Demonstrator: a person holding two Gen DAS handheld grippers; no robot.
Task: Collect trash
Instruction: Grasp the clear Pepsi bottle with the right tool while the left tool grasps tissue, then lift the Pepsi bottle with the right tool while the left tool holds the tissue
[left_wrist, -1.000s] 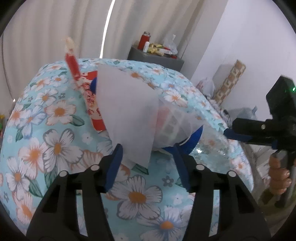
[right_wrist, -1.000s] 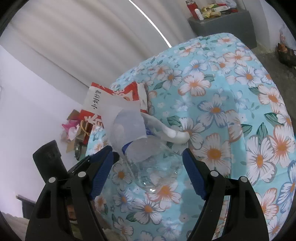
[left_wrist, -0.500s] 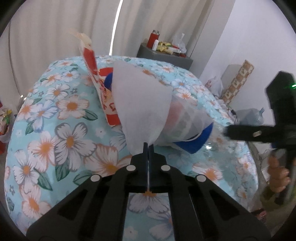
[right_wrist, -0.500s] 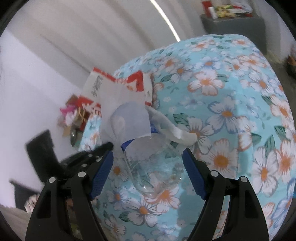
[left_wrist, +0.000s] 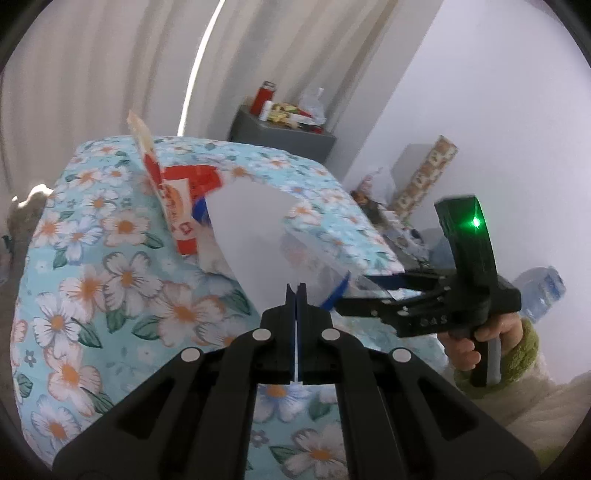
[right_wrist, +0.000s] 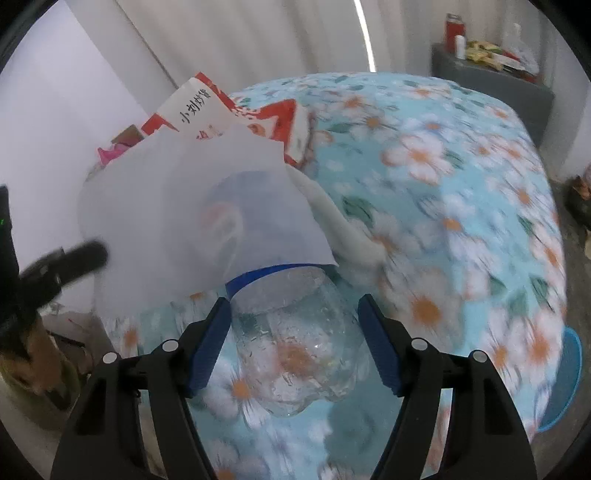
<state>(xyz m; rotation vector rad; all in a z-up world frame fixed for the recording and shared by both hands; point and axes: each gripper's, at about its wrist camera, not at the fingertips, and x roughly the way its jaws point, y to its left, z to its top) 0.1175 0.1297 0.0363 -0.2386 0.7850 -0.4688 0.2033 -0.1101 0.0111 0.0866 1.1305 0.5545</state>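
On the floral tablecloth (left_wrist: 92, 258) lies a clear plastic bottle (right_wrist: 295, 332) with a blue label band. It sits between the fingers of my right gripper (right_wrist: 295, 332), whose jaws are closing, the pads right at its sides. My left gripper (left_wrist: 295, 291) is shut on the lower corner of a white paper sheet (left_wrist: 255, 229), raised over the bottle's far end. The sheet (right_wrist: 184, 206) hides the bottle's upper half. A red snack bag (left_wrist: 177, 199) stands behind. My right gripper (left_wrist: 365, 291) reaches in from the right. My left gripper (right_wrist: 99, 254) is a dark blur.
A crumpled white tissue (right_wrist: 343, 229) lies beside the bottle. A grey cabinet (left_wrist: 280, 129) with a red flask and packets stands by the curtain. A blue tub (right_wrist: 565, 376) sits below the table's right edge. A water jug (left_wrist: 543, 291) and boxes crowd the wall.
My left gripper closed on the white sheet's corner and lifted it up and back. My right gripper rolled and moved in closer around the bottle.
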